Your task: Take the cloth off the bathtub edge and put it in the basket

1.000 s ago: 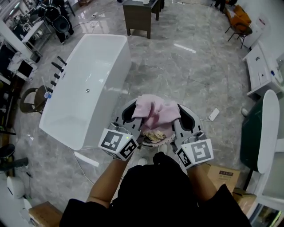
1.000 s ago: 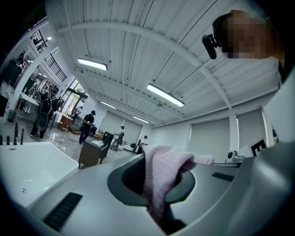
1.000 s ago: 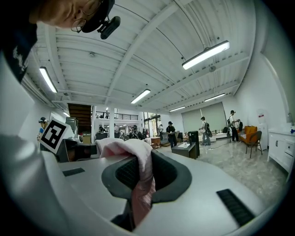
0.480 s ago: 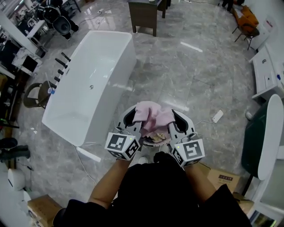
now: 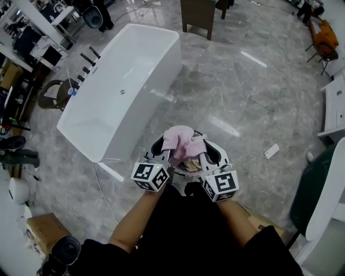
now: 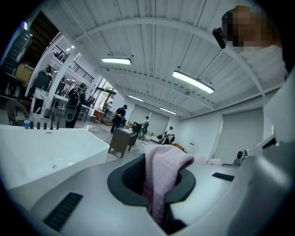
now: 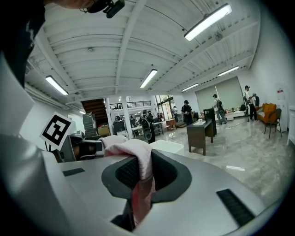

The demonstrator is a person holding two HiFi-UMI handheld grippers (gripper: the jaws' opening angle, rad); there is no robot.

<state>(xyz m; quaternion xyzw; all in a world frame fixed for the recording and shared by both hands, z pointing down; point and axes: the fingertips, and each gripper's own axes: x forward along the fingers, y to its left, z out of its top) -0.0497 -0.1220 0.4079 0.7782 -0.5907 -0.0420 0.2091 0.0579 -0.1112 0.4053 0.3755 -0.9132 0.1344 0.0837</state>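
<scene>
A pink cloth [image 5: 180, 139] hangs between my two grippers, in front of my body and above the marble floor. My left gripper [image 5: 164, 150] is shut on its left part; the fabric [image 6: 161, 170] is pinched in the jaws' seam. My right gripper [image 5: 206, 153] is shut on the right part, the pink cloth [image 7: 134, 161] draped over its jaws. Just under the cloth a bit of a basket [image 5: 188, 165] with beige contents shows, mostly hidden. The white bathtub [image 5: 124, 91] stands to the upper left, apart from the grippers, with no cloth on its rim.
A dark wooden table [image 5: 199, 13] stands beyond the tub. On the floor to the right lies a white power strip [image 5: 271, 151] with its cord. A cardboard box [image 5: 46, 229] is at lower left and a dark green fixture [image 5: 312, 194] at right. People stand far off.
Both grippers keep their hold on the cloth and have drawn closer together, bunching it narrower. The head view has swung, so the bathtub now sits further right and up.
</scene>
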